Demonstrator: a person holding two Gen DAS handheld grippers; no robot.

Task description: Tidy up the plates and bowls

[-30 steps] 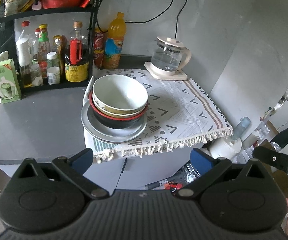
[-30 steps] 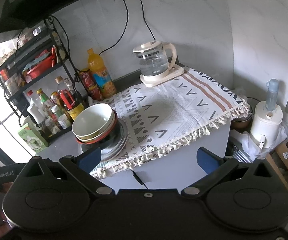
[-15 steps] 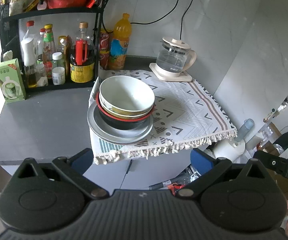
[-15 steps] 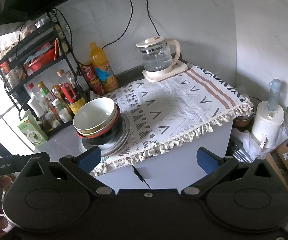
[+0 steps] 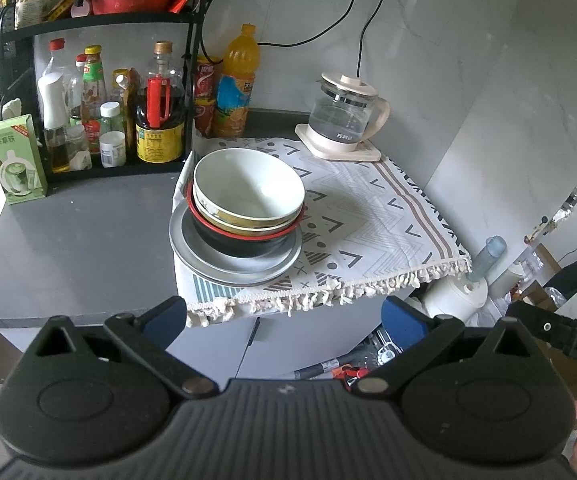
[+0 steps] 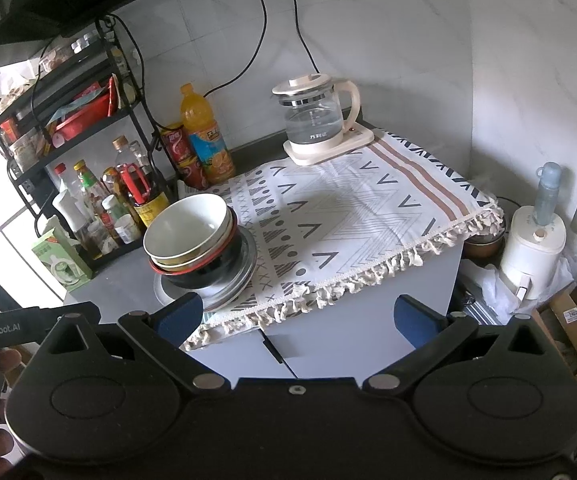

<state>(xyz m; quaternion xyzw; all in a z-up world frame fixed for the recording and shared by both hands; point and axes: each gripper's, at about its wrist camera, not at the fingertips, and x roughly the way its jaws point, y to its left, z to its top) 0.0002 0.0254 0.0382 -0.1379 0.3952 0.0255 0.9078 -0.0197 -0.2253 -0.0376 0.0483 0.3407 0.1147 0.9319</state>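
A stack of dishes stands at the left edge of a patterned cloth (image 5: 368, 216). A white bowl (image 5: 248, 188) sits on top, nested in a yellow-rimmed bowl and a black bowl with a red rim (image 5: 240, 240), all on grey plates (image 5: 208, 260). The stack also shows in the right wrist view (image 6: 192, 236). My left gripper (image 5: 284, 316) is open and empty, in front of the counter edge below the stack. My right gripper (image 6: 296, 312) is open and empty, in front of the counter, its left fingertip (image 6: 180, 314) near the plates.
A glass kettle (image 5: 344, 120) stands on its base at the back of the cloth. A black rack (image 5: 100, 120) of sauce bottles, an orange drink bottle (image 5: 236, 84) and a green carton (image 5: 16, 160) stand at the left. Appliances and clutter sit on the floor at right (image 6: 536, 240).
Both grippers have moved closer to the counter and the dish stack, which looks larger now. Both stay open and empty. The dishes have not moved.
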